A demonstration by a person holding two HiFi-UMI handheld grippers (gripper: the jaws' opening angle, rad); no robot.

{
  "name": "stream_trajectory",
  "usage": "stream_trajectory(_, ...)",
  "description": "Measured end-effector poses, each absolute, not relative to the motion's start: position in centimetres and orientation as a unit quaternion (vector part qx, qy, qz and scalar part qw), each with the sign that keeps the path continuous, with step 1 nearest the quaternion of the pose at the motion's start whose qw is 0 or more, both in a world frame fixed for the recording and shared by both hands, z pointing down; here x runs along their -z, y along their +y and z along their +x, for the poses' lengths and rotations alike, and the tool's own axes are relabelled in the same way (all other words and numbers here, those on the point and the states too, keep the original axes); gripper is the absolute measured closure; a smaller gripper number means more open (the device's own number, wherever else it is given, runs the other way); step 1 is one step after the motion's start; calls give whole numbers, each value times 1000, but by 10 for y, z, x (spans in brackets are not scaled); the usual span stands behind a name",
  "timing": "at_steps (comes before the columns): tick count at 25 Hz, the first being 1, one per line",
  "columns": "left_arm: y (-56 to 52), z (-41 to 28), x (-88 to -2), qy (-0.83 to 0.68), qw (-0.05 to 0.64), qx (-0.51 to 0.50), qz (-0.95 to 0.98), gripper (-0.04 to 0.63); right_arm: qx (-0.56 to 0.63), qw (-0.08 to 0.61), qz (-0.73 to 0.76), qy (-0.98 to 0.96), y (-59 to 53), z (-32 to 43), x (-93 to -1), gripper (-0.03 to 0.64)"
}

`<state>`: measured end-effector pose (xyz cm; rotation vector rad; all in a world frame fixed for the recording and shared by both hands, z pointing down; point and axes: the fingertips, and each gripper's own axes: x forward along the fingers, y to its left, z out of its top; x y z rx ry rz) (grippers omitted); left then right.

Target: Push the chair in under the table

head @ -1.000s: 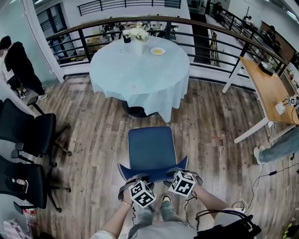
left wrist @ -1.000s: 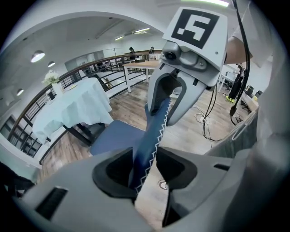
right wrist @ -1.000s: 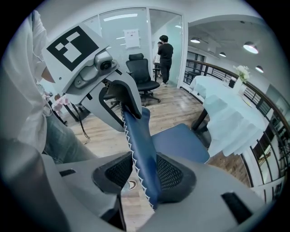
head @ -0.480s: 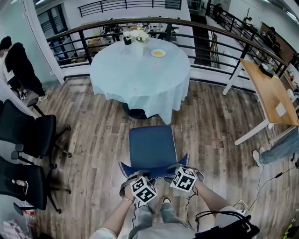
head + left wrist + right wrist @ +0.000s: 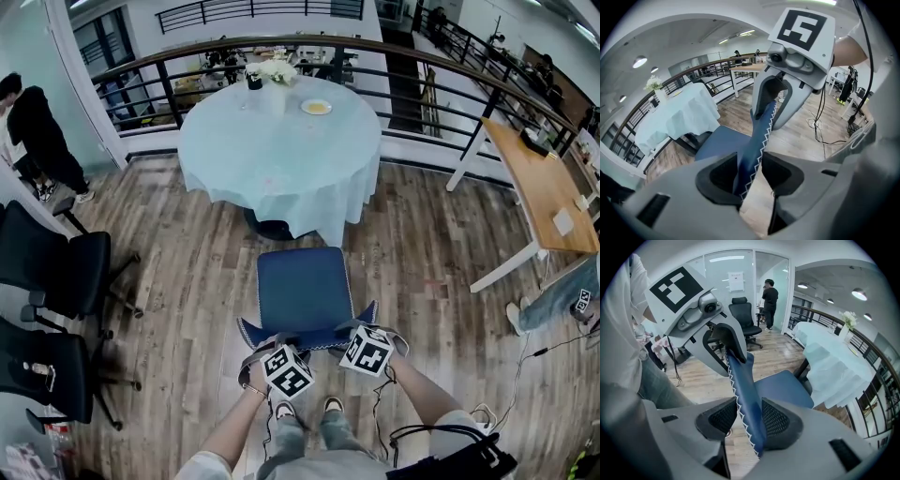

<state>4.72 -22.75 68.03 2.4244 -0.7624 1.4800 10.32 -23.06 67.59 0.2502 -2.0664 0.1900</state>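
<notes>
A blue chair (image 5: 305, 291) stands on the wood floor just short of the round table (image 5: 281, 141), which wears a pale blue cloth. The chair's seat faces the table. My left gripper (image 5: 272, 347) is shut on the left part of the blue backrest (image 5: 749, 159), whose white zigzag stitching runs between the pads. My right gripper (image 5: 352, 330) is shut on the right part of the backrest (image 5: 746, 404). In the left gripper view the right gripper (image 5: 778, 93) clamps the same edge further along. The right gripper view shows the left gripper (image 5: 725, 345) likewise. A vase of flowers (image 5: 275, 70) and a plate (image 5: 317, 107) sit on the table.
Two black office chairs (image 5: 52, 267) (image 5: 47, 370) stand at the left. A wooden desk (image 5: 539, 178) is at the right, with a person's leg (image 5: 562, 295) and floor cables (image 5: 525, 361) near it. A railing (image 5: 422, 89) runs behind the table. A person (image 5: 37, 131) stands far left.
Both grippers and the chair they hold have moved forward together toward the table. The seat's front edge now lies closer to the hanging cloth.
</notes>
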Motion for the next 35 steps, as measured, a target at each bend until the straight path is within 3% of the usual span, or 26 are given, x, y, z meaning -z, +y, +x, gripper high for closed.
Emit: stream_trajectory(35, -336, 49, -681, -261, 86, -511, 814, 433, -56, 499, 91, -860, -338, 104, -674, 453)
